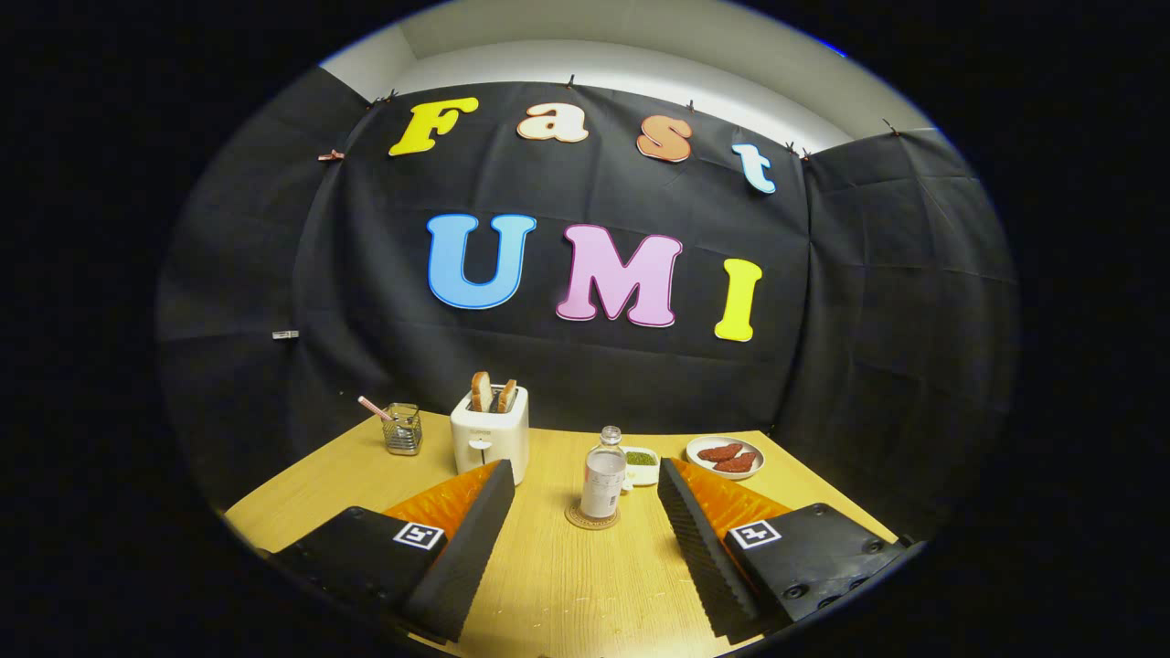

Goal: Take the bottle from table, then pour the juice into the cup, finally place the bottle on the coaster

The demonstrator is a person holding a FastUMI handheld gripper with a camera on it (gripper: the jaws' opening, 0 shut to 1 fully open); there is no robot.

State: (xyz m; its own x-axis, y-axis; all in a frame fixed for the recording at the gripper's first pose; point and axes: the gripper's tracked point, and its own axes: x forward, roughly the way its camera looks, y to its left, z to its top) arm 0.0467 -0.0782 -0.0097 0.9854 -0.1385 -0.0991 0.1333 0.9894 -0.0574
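no readable text on the things here. bottle (603, 482) has a pale label, print too small to make out. toaster (491, 433) has a small dark mark on its front near the top, maybe a brand, can't be read. each finger of the gripper (585, 512) carries a square black-and-white coded marker (419, 535) (a pattern, not letters or numbers); jaws stand wide apart, nothing between them. no numbers or signs legible on the table (567, 585).
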